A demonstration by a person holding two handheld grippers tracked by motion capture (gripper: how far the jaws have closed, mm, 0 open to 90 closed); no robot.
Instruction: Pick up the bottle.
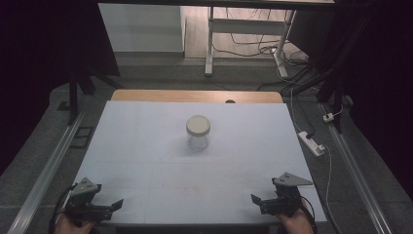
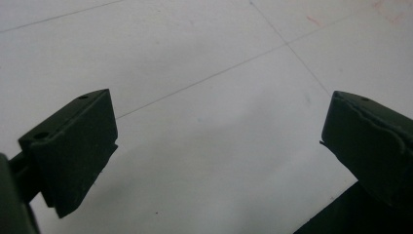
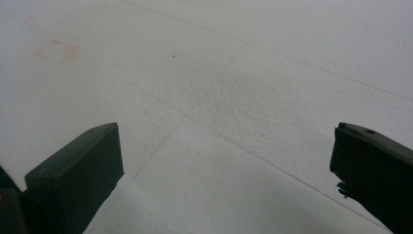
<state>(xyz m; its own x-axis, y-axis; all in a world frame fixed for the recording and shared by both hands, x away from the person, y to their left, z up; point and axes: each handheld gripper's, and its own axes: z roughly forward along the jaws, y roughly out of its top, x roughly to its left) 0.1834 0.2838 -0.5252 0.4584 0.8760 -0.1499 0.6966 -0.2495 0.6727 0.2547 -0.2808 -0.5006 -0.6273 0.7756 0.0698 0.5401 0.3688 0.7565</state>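
A clear glass jar (image 1: 198, 134) with a cream lid stands upright near the middle of the white table (image 1: 146, 146). My left gripper (image 1: 116, 204) rests at the front left corner, held by a hand, well short of the jar. My right gripper (image 1: 256, 200) sits at the front right corner, also far from the jar. In the left gripper view the left gripper (image 2: 219, 146) has its black jaws wide apart over bare white tabletop. Those of the right gripper (image 3: 226, 170) stand just as wide in the right gripper view, with nothing between them.
Beyond the white sheet a strip of wooden tabletop (image 1: 195, 95) shows. A white desk frame (image 1: 210, 44) with cables stands farther back. A power strip (image 1: 311, 143) lies on the floor to the right. Metal rails (image 1: 48, 170) run along both sides.
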